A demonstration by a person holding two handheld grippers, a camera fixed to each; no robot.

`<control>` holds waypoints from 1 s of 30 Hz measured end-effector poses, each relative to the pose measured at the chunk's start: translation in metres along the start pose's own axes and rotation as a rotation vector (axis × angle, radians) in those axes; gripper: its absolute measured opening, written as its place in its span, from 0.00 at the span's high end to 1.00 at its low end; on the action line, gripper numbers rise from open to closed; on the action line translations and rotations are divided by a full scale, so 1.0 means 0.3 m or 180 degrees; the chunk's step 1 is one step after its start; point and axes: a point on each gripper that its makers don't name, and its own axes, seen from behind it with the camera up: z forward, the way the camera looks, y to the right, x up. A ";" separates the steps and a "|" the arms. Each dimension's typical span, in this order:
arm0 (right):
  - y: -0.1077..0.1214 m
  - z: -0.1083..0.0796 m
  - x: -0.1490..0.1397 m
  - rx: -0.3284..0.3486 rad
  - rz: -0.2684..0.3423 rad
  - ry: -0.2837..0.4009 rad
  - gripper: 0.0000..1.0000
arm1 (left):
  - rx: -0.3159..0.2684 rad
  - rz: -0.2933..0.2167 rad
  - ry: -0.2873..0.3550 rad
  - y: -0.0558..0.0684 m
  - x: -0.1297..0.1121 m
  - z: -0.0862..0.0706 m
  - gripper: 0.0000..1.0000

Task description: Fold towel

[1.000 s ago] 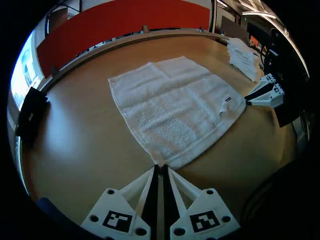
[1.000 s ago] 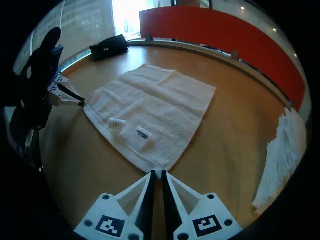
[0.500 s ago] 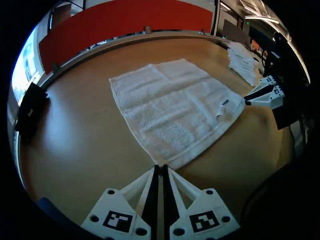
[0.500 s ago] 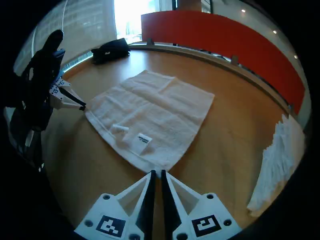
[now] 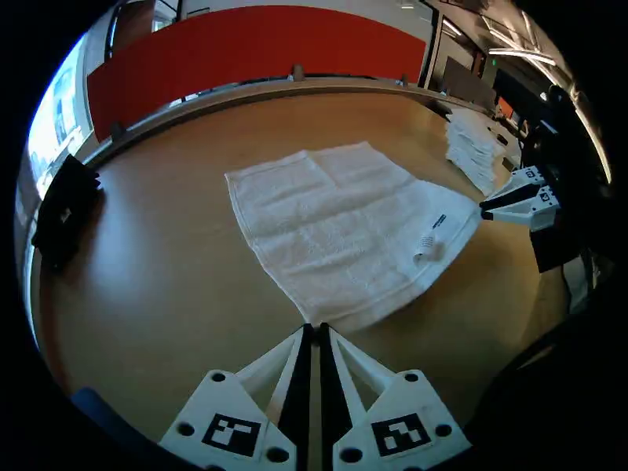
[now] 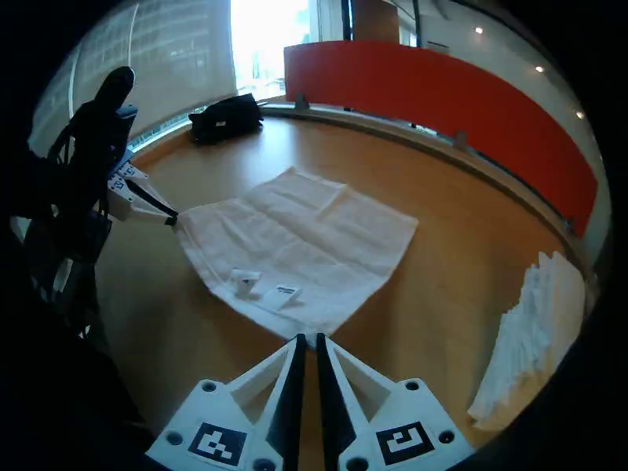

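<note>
- Two grippers are in use, each with its fingers pressed together on a corner of the white towel (image 5: 345, 220).
- Left gripper (image 5: 315, 330): in the left gripper view its fingers are closed, with the towel's nearest corner pinched between the tips.
- Right gripper (image 6: 308, 339): in the right gripper view the condition is the same, fingers closed on the corner nearest to it.
- The towel lies spread open on the wooden table (image 5: 173, 267), with crease lines across it. The edge between the two held corners appears slightly lifted off the surface.
- A flat label (image 6: 282, 294) and a curled label (image 6: 245, 279) sit on the towel near that edge.
- A stack of folded towels (image 6: 534, 330) stands at the table's side, well apart from the spread towel.
- A black bag (image 6: 228, 118) rests at the far rim of the table.
- A red panel (image 5: 259, 47) runs behind the table.
</note>
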 end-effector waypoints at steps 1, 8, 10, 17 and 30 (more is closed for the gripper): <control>-0.002 -0.009 0.007 0.0000 -0.0007 0.0009 0.90 | -0.0003 -0.0010 0.0006 0.000 0.005 -0.009 0.93; -0.016 -0.078 0.053 -0.0001 -0.0021 0.0069 0.90 | -0.0030 -0.0095 0.0034 0.008 0.040 -0.080 0.93; -0.017 -0.098 0.066 -0.0004 -0.0015 0.0086 0.90 | -0.0034 -0.0124 0.0038 0.011 0.048 -0.101 0.93; -0.018 -0.157 0.101 0.0004 -0.0011 0.0109 0.90 | -0.0095 -0.0215 0.0058 0.040 0.074 -0.174 0.93; -0.041 -0.228 0.141 0.0079 -0.0011 0.0112 0.90 | -0.0212 -0.0296 0.0059 0.100 0.080 -0.272 0.93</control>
